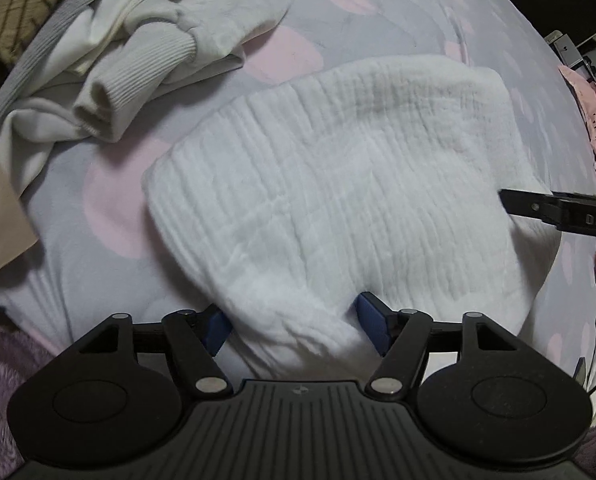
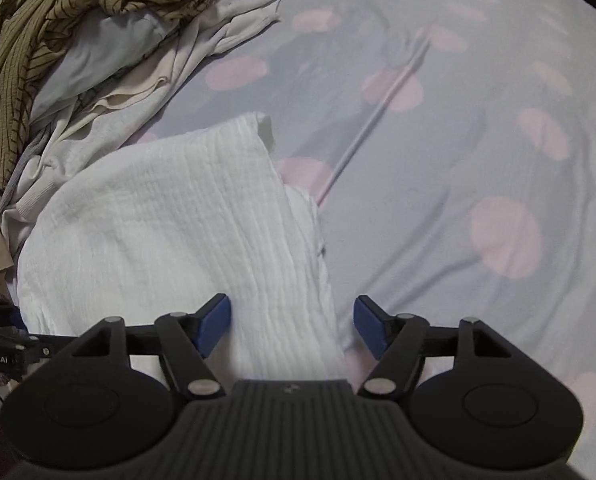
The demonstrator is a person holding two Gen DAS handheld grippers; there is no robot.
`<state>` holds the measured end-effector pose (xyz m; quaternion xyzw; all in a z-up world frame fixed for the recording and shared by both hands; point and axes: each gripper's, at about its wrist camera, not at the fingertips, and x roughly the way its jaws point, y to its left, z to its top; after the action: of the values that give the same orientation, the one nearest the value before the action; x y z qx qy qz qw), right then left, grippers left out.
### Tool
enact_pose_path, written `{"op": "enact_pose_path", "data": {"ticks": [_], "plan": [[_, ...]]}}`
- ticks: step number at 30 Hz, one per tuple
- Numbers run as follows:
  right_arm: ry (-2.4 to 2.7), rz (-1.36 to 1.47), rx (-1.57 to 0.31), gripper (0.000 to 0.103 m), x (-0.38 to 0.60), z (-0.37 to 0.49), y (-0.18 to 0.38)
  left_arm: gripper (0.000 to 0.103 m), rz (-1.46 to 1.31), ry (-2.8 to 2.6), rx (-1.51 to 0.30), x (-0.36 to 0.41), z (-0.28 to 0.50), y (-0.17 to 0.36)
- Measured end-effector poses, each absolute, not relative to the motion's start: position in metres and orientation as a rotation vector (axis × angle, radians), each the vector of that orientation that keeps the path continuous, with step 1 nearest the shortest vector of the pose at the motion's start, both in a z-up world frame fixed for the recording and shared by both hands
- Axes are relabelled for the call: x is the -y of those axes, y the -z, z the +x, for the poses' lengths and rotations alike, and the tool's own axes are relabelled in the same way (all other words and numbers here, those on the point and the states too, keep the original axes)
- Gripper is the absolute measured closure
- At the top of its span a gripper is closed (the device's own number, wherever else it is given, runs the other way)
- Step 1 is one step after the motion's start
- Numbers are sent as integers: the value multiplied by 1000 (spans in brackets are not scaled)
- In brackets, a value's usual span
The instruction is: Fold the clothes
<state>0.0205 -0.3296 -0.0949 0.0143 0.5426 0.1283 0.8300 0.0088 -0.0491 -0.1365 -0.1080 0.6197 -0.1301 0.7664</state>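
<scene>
So the white cloth (image 1: 338, 184) is lying folded on the grey bedsheet (image 1: 338, 28) with pink dots, right in front of both grippers, next to a messy laundry pile (image 2: 78, 60) off to the left. The left gripper (image 1: 294, 328) has its jaws spread wide with a bunched-up edge of the cloth sitting between the blue pads (image 1: 372, 328), not pinched. The right gripper (image 2: 292, 326) is wide open too, hanging over the cloth's right edge with the fabric running between its fingers, and it isn't gripping anything either.
</scene>
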Motion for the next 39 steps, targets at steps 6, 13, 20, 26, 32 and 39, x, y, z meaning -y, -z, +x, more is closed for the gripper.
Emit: {"op": "enact_pose_path", "data": {"ticks": [6,13,20,26,32,39], "plan": [[-312,169,-1214,26,335,39,116,34,-260,285,-1332,50,14,143],[-326,251,-1230,58,328,34,116,52,-197,343,-1254,55,11,140],[-279,218,-1177,75,316,14,92,78,-234,407,-1193,48,5,135],[-235,261,-1079,76,333,-15,51,82,-224,471,-1109,52,1,111],[-148,311,-970,76,371,-64,9,82,-177,610,-1013,79,0,76],[13,407,-857,76,443,-140,-26,82,-69,828,-949,154,-11,37]]}}
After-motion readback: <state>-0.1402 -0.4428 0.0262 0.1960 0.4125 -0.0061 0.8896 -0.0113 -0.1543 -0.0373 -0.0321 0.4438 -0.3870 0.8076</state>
